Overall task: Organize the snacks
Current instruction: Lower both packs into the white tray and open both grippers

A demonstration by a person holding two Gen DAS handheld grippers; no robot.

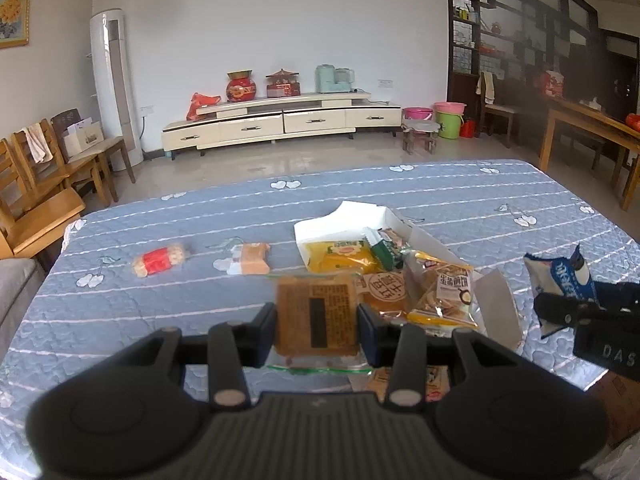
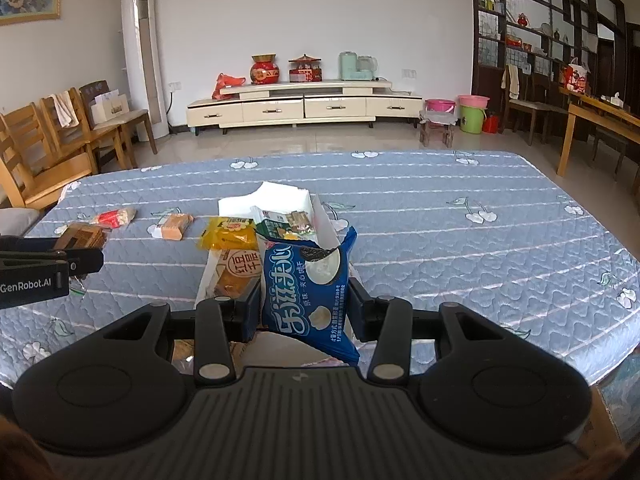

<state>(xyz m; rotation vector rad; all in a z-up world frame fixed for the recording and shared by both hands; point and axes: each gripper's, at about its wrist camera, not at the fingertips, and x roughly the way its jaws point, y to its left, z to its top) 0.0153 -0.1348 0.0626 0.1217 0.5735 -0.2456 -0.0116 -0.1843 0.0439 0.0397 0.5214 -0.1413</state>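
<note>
My left gripper (image 1: pixel 317 318) is shut on a brown square snack packet (image 1: pixel 316 312), held above the table just left of the white box (image 1: pixel 496 304). The same packet (image 2: pixel 82 236) shows at the far left of the right wrist view. My right gripper (image 2: pixel 305 308) is shut on a blue biscuit packet (image 2: pixel 306 292), held upright over the white box (image 2: pixel 322 220). That blue packet (image 1: pixel 560 280) appears at the right edge of the left wrist view. Several snacks lie in the box, among them a yellow packet (image 1: pixel 340 256) and an egg-roll packet (image 1: pixel 444 296).
A red-banded snack (image 1: pixel 160 260) and an orange wafer packet (image 1: pixel 250 258) lie loose on the blue quilted tablecloth (image 1: pixel 160 320) left of the box. Wooden chairs (image 1: pixel 44 184) stand beyond the table's left edge. A wooden table (image 1: pixel 592 128) stands far right.
</note>
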